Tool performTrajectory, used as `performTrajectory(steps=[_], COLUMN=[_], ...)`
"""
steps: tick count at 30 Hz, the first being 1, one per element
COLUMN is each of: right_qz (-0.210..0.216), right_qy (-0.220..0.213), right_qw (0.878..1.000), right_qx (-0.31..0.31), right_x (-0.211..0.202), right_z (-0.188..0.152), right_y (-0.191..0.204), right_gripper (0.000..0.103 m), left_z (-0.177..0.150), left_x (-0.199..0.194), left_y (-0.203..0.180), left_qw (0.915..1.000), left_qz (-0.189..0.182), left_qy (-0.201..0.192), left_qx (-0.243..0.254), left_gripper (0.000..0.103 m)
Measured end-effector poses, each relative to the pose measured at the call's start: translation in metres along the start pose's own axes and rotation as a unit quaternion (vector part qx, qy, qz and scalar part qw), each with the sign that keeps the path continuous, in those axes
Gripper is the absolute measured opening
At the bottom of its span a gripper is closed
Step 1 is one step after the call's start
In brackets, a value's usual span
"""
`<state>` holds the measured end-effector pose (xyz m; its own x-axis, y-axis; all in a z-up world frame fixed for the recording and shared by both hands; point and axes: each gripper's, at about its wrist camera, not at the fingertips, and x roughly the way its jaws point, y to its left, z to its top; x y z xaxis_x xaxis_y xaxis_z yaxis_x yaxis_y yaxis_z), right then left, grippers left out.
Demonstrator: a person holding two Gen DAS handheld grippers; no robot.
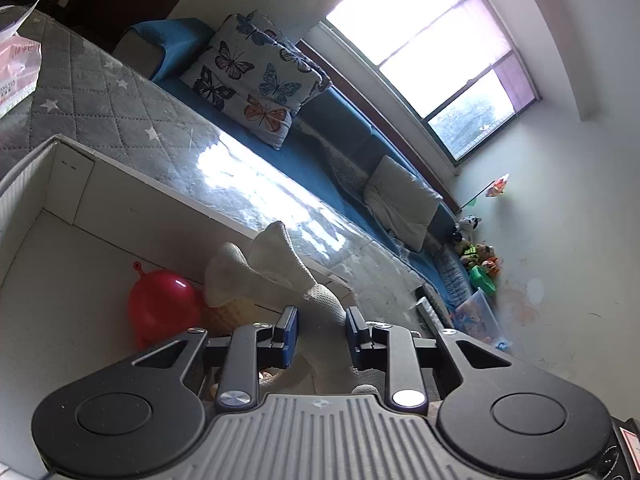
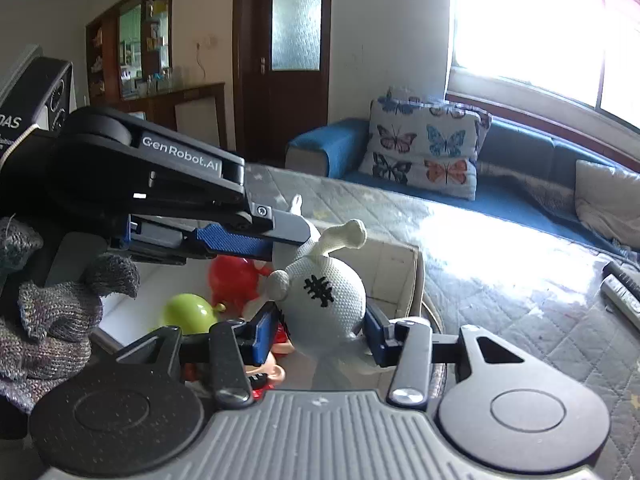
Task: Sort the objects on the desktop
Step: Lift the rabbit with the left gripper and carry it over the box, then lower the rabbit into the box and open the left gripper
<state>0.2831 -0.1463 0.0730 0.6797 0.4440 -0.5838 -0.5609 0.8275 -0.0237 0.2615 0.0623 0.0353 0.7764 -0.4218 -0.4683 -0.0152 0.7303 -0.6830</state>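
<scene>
A white knitted plush toy [image 2: 326, 296] with a black stitched mark hangs over a white cardboard box [image 2: 400, 264]. My right gripper [image 2: 320, 336] is shut on its round body. My left gripper [image 1: 322, 336] is shut on the toy's neck [image 1: 320, 300]; in the right wrist view it reaches in from the left [image 2: 280, 236]. Inside the box lie a red balloon toy [image 1: 164, 300], a green one [image 2: 188, 312] and a red-and-skin-coloured figure [image 2: 272, 372].
The box stands on a grey quilted table [image 1: 120, 96] under shiny plastic. A tissue pack [image 1: 16, 68] lies far left. Remote controls [image 2: 624, 292] lie at the right. A blue sofa with a butterfly cushion [image 2: 424, 148] runs behind.
</scene>
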Motion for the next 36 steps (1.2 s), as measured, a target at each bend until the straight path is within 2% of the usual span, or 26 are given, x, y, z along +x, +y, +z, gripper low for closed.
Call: performTrajectory(steps=[7, 20, 29, 32, 36], right_qz=[-0.002, 0.004, 0.011, 0.011, 0.009], right_qy=[0.005, -0.010, -0.018, -0.020, -0.016], right_qw=[1.000, 1.000, 1.000, 1.000, 0.999], right_qx=[0.007, 0.009, 0.016, 0.021, 0.029], right_x=[0.003, -0.045, -0.078, -0.084, -0.091], right_z=[-0.008, -0.027, -0.046, -0.049, -0.056], right_y=[-0.004, -0.003, 0.009, 0.011, 0.015], right_gripper=[0.057, 0.058, 0.058, 0.062, 0.062], left_z=[-0.006, -0.029, -0.057, -0.067, -0.083], left_x=[0.001, -0.047, -0.079, -0.085, -0.090], left_y=[0.004, -0.014, -0.020, -0.022, -0.026], left_qw=[0.9997, 0.9987, 0.9976, 0.9967, 0.9945], left_qz=[0.022, 0.027, 0.039, 0.047, 0.064], left_qy=[-0.002, -0.019, -0.011, -0.003, 0.005], left_qx=[0.011, 0.039, 0.057, 0.066, 0.083], left_gripper=[0.027, 0.029, 0.029, 0.029, 0.029])
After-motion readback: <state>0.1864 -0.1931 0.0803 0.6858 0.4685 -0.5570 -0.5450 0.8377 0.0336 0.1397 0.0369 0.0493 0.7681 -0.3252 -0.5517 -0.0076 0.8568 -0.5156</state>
